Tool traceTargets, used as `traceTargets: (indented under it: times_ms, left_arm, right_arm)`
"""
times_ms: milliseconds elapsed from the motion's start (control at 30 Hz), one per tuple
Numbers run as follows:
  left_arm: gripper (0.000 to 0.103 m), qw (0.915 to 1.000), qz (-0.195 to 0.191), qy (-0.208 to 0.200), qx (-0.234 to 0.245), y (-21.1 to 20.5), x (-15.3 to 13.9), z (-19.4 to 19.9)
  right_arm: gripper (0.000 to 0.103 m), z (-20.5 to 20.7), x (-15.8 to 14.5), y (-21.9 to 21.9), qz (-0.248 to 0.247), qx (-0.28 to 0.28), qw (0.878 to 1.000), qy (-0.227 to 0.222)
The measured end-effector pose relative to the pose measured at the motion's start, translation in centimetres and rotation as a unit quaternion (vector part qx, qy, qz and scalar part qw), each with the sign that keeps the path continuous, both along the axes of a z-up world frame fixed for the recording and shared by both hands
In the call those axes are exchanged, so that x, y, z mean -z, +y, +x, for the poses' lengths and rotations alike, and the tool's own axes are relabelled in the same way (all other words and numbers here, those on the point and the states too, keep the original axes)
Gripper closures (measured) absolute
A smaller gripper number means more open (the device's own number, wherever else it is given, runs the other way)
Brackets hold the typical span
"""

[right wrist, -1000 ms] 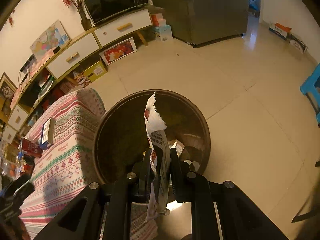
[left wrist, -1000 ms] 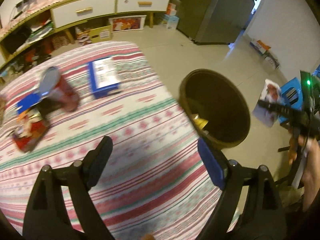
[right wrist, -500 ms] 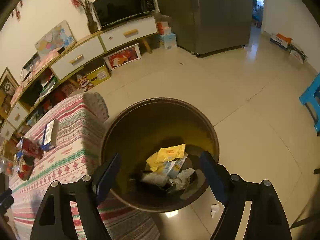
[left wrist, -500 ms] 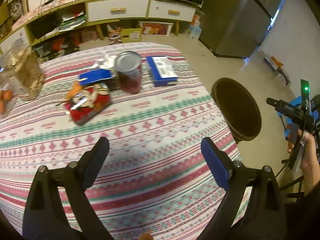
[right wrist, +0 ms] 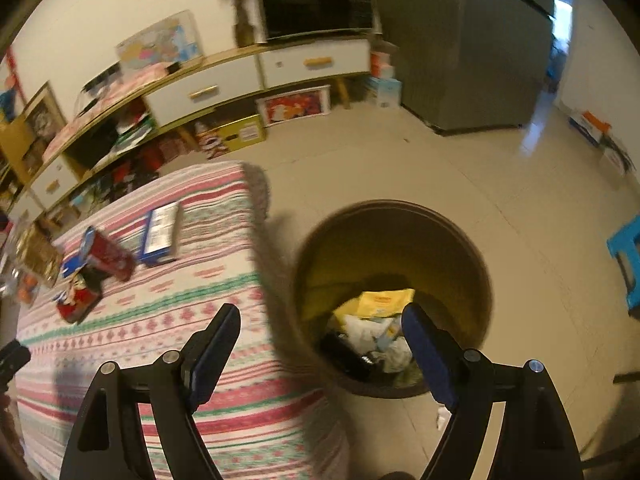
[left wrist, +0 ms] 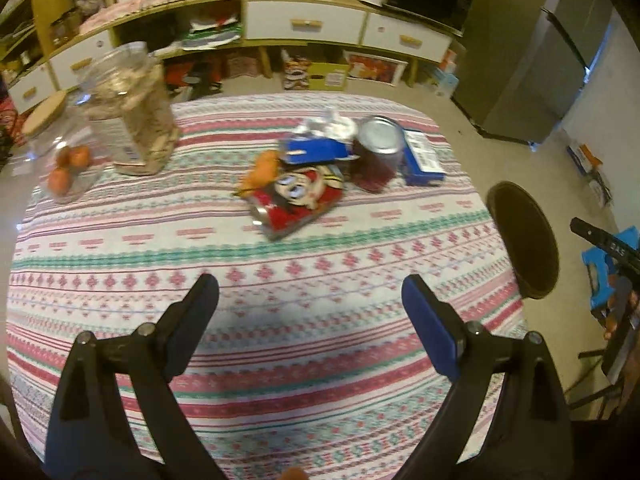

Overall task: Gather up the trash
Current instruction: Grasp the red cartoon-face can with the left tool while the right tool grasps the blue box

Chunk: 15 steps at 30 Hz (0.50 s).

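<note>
A brown round trash bin point(right wrist: 394, 292) stands on the floor beside the table; yellow and white wrappers point(right wrist: 380, 320) lie inside it. It also shows in the left wrist view point(left wrist: 524, 240). My right gripper point(right wrist: 320, 340) is open and empty above the bin's near rim and the table corner. My left gripper point(left wrist: 310, 312) is open and empty over the striped tablecloth point(left wrist: 280, 300). Ahead of it lie a red cartoon snack bag point(left wrist: 298, 200), a blue wrapper point(left wrist: 316, 150), crumpled foil point(left wrist: 328, 126), a red can point(left wrist: 378, 156) and a blue box point(left wrist: 422, 158).
Two glass jars point(left wrist: 136, 108) stand at the table's far left, one with oranges point(left wrist: 66, 164). A low cabinet point(left wrist: 304, 24) with a microwave lines the far wall, a fridge point(right wrist: 468, 48) is to the right, and a blue stool point(right wrist: 628, 256) stands on the floor.
My right gripper opened and let a torn wrapper drop into the bin, then drew back left toward the table. My left gripper swung left from the bin to face the trash on the table.
</note>
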<state>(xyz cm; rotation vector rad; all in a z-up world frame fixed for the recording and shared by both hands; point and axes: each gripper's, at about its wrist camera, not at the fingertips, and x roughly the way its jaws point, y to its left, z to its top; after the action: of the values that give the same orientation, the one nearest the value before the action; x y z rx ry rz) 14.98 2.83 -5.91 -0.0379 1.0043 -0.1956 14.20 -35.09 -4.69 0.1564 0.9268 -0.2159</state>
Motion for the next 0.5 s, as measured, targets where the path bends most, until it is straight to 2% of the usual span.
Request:
traceTargets:
  times_ms: [300, 500]
  left_arm:
    - [0.010, 0.9992, -0.008, 0.000, -0.038, 3.9, 1.2, 1.4]
    - [0.010, 0.9992, -0.028, -0.028, -0.004, 4.8, 2.8, 3.2]
  right_arm:
    - [0.018, 3.1, 0.8, 7.4, -0.014, -0.056, 0.998, 0.004]
    - [0.018, 4.7, 2.4, 10.4, -0.024, -0.080, 0.996, 0.019]
